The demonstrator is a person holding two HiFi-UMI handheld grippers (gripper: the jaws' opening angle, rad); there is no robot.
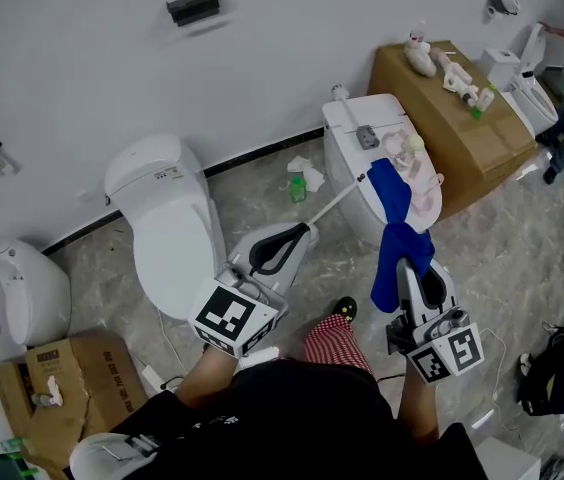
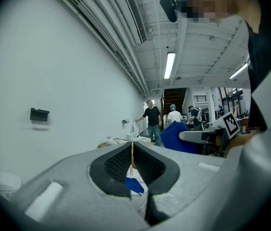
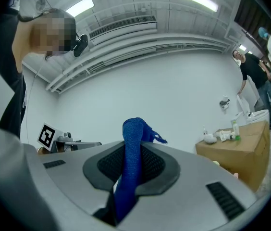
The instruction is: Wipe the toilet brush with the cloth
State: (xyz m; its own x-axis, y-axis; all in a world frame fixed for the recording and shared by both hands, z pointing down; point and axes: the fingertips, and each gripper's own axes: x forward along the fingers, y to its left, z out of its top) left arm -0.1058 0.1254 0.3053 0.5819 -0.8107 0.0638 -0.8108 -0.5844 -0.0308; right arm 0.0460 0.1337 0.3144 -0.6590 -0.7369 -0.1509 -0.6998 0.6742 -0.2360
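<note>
Left hand-held gripper (image 1: 302, 234): pressed together on thin white stick of toilet brush (image 1: 334, 204) | right hand-held gripper (image 1: 414, 273): pinching blue cloth (image 1: 394, 213), draped over brush's far end | handling: brush probably light, stiff, smooth, best held low on the stick; cloth soft, floppy, best pinched bunched | writing: none I can read

Bright, even light from ceiling tubes (image 2: 169, 65); both gripper views bulge, corners black.
</note>
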